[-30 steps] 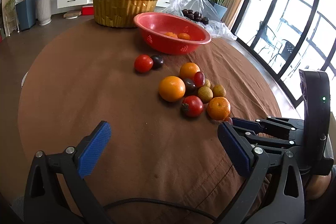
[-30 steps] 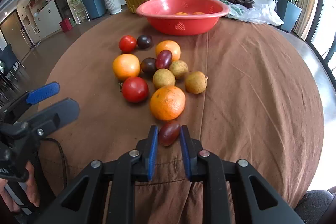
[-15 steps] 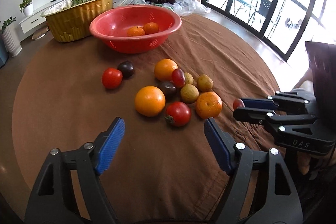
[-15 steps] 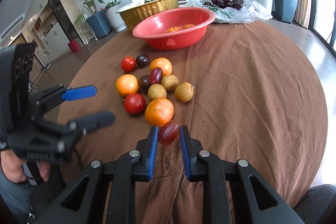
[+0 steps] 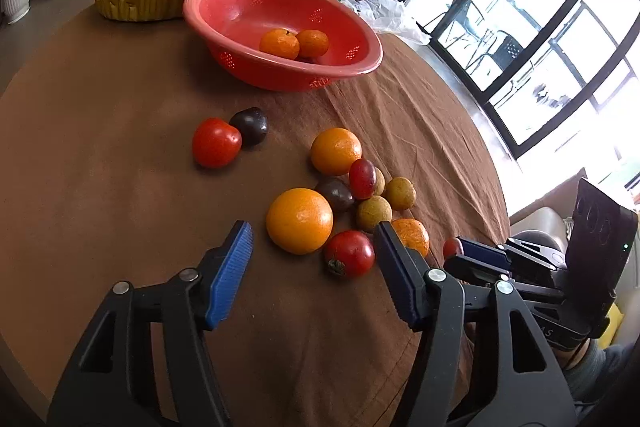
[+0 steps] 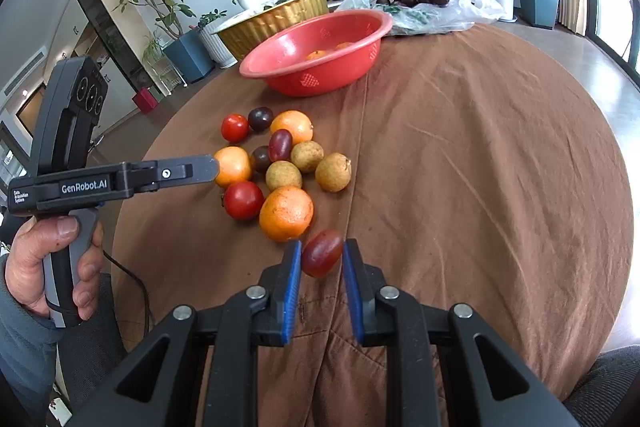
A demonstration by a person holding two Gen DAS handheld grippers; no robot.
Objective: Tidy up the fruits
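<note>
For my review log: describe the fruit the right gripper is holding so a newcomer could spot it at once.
Start at the red basket on the brown tablecloth, then follow the loose fruit cluster toward the camera. Just past the nearest orange, the right gripper pinches a small oval grape tomato between blue pads. It is dark red and elongated, unlike the round tomato nearby.

L wrist cam is sitting behind the left gripper, looking fwd and down along its wide-apart fingers at the fruit pile just ahead, w/ the red basket farther off. R wrist cam is looking fwd over the right gripper from nearer the table edge. Both views are sharing the pile, the basket and the gold tub; each is also catching the other gripper.
</note>
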